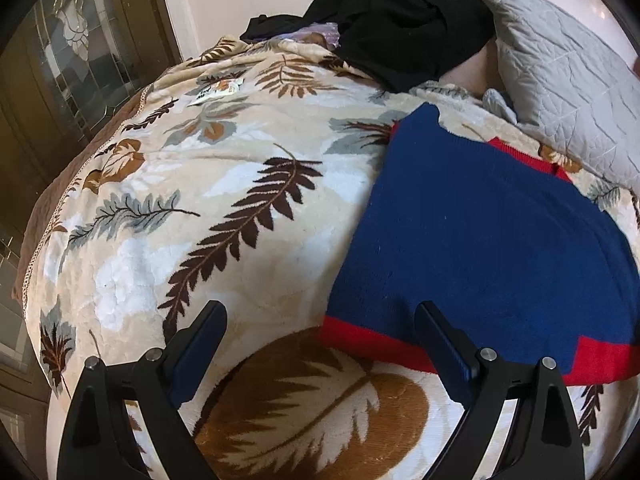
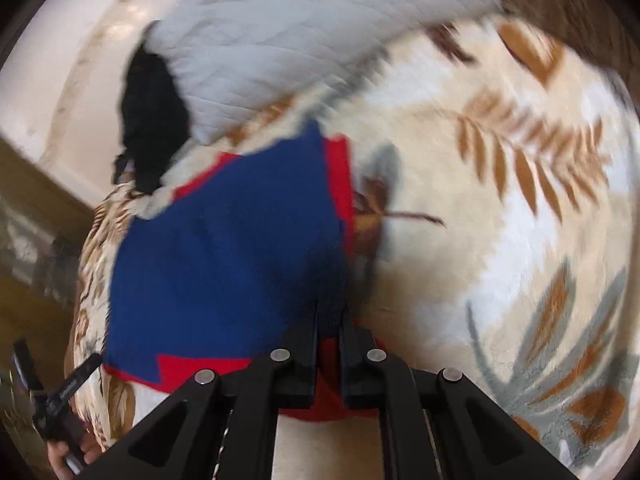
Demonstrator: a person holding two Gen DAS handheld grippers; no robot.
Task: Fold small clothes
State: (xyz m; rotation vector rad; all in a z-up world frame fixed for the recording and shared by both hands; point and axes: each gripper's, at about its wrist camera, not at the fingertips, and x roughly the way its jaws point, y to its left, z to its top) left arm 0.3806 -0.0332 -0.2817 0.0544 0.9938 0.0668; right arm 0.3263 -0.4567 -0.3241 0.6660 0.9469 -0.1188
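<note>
A small blue knitted garment (image 1: pixel 480 232) with red trim lies flat on the leaf-patterned blanket (image 1: pixel 200 200). My left gripper (image 1: pixel 320 320) stands open just above the garment's near left corner, with its right finger (image 1: pixel 444 340) over the red hem and nothing between the fingers. In the right wrist view, the same blue garment (image 2: pixel 224 248) fills the middle. My right gripper (image 2: pixel 330 312) is shut on the garment's near right edge, where blue cloth and red hem bunch between the pads. The left gripper (image 2: pixel 56 384) and the hand holding it show at the lower left there.
A grey quilted pillow (image 1: pixel 560 80) lies at the head of the bed beside a heap of black clothes (image 1: pixel 400 20). The bed's edge drops off at the left toward a wooden cabinet with glass (image 1: pixel 72 60). Open blanket (image 2: pixel 500 200) stretches to the right of the garment.
</note>
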